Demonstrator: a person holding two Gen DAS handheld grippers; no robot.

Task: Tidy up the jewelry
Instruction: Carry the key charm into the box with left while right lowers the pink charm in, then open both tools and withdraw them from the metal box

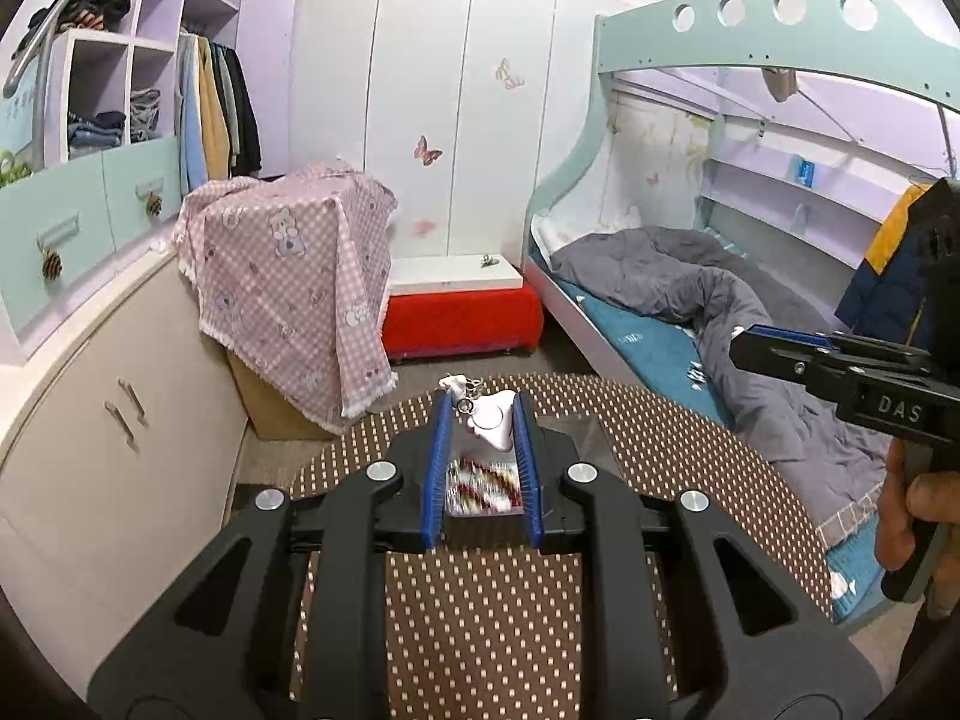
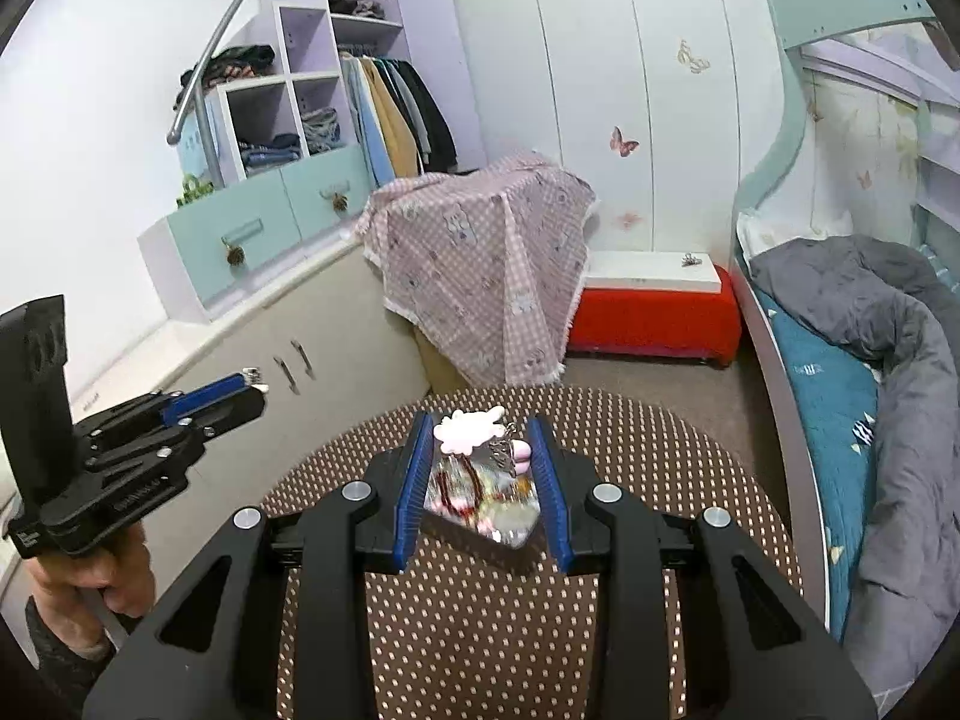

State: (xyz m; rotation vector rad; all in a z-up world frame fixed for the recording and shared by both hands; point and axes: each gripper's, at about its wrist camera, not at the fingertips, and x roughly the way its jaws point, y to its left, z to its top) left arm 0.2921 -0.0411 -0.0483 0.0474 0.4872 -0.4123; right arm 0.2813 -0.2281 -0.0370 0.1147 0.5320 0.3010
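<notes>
A clear jewelry box (image 1: 483,489) with beaded pieces inside stands on a brown dotted round table (image 1: 660,450). A white charm with metal rings (image 1: 489,417) lies just beyond it. My left gripper (image 1: 482,405) hovers over the box with blue-padded fingers (image 1: 438,456) open and nothing held. In the right wrist view the same box (image 2: 486,498) lies between the open fingers (image 2: 549,480) of my right gripper (image 2: 483,423), with a pink-white charm (image 2: 468,429) at its far edge. Each gripper shows from the side in the other view, the right one (image 1: 741,339) and the left one (image 2: 255,390).
A pink checked cloth covers a box (image 1: 288,288) beyond the table. A red bench with a white top (image 1: 462,306) stands by the wardrobe. A bunk bed with a grey duvet (image 1: 750,324) is on the right. Cream cabinets (image 1: 108,408) run along the left.
</notes>
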